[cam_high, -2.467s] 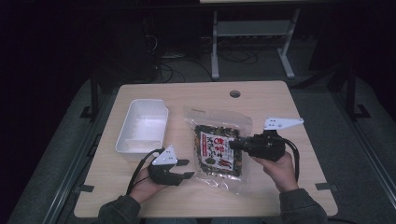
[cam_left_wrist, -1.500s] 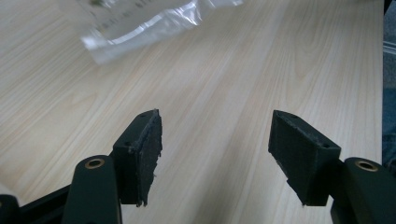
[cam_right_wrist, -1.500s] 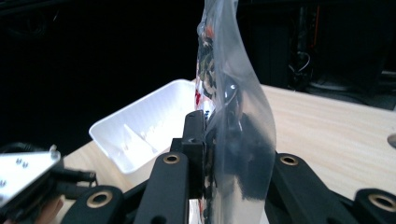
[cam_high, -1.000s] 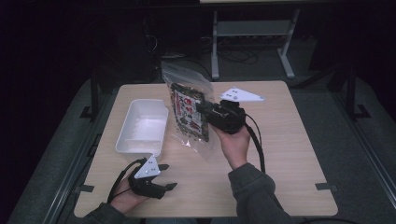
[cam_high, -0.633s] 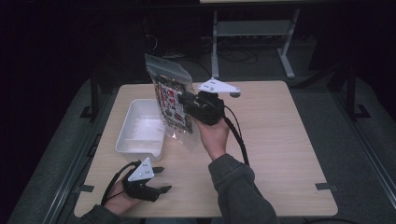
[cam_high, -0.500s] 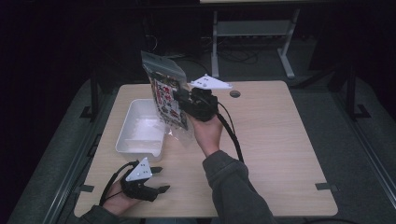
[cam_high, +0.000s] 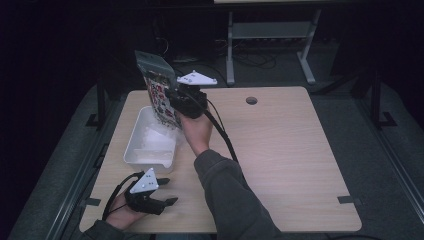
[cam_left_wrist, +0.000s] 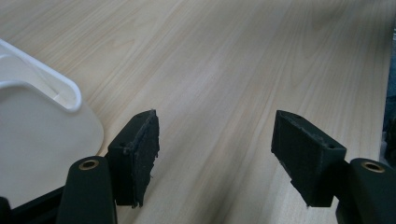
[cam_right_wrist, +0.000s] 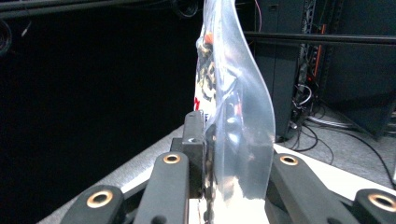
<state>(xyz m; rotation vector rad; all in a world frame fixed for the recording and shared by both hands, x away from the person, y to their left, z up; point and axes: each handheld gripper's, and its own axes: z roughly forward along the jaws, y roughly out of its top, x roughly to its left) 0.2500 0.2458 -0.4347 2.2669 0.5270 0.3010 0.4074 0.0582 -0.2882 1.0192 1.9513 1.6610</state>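
Observation:
A clear plastic snack bag with a red, white and dark label hangs upright over the far end of the white tray. My right gripper is shut on the bag's edge, as the right gripper view confirms with the bag pinched between the jaws of that right gripper. My left gripper rests low on the table near the front left edge, open, with nothing between its jaws. In the left gripper view the left gripper faces bare wood beside the tray's corner.
The wooden table has a round cable hole at the back. A metal shelf frame stands behind the table on dark floor. Cables trail from the right gripper along the forearm.
My right gripper lifted the bag off the table's middle and carried it left and back, over the tray. My left gripper drew back toward the front left edge.

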